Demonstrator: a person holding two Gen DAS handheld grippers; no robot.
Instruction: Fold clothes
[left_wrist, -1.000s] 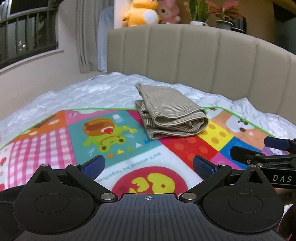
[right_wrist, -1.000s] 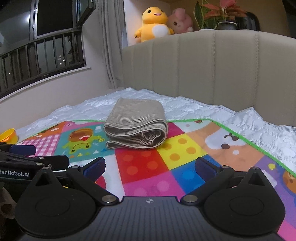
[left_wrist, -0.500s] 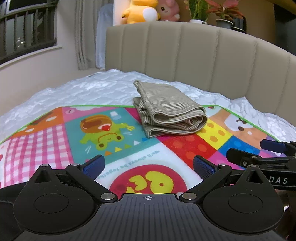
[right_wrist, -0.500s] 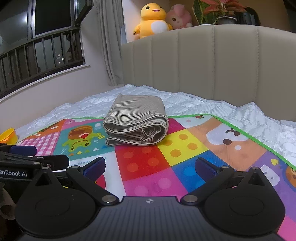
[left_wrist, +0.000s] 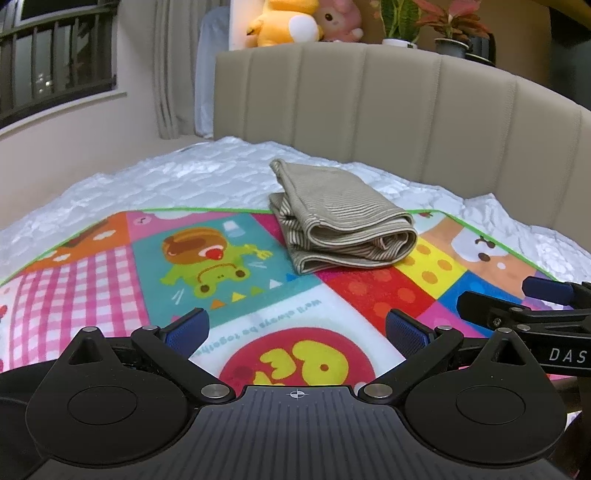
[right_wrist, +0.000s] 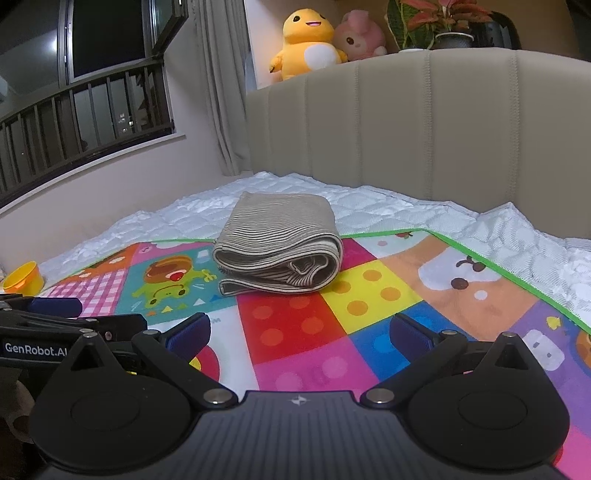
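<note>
A beige striped garment (left_wrist: 340, 221) lies folded into a thick bundle at the far edge of the colourful cartoon mat (left_wrist: 229, 258); it also shows in the right wrist view (right_wrist: 280, 247). My left gripper (left_wrist: 295, 326) is open and empty, low over the mat, well short of the bundle. My right gripper (right_wrist: 299, 330) is open and empty too, also short of the bundle. Each gripper shows in the other's view: the right gripper at the right edge (left_wrist: 535, 302), the left gripper at the left edge (right_wrist: 66, 314).
The mat (right_wrist: 369, 295) lies on a white quilted bed (left_wrist: 166, 184) with a beige padded headboard (left_wrist: 406, 110). Plush toys (right_wrist: 306, 44) and potted plants (right_wrist: 439, 26) stand on the ledge behind. A yellow cup (right_wrist: 24, 277) sits at the bed's left edge. A railed window (right_wrist: 85, 107) is at the left.
Both grippers have drifted slightly; the view tilts a little and the bundle sits slightly lower in frame. Both stay open and empty. The garment has not moved.
</note>
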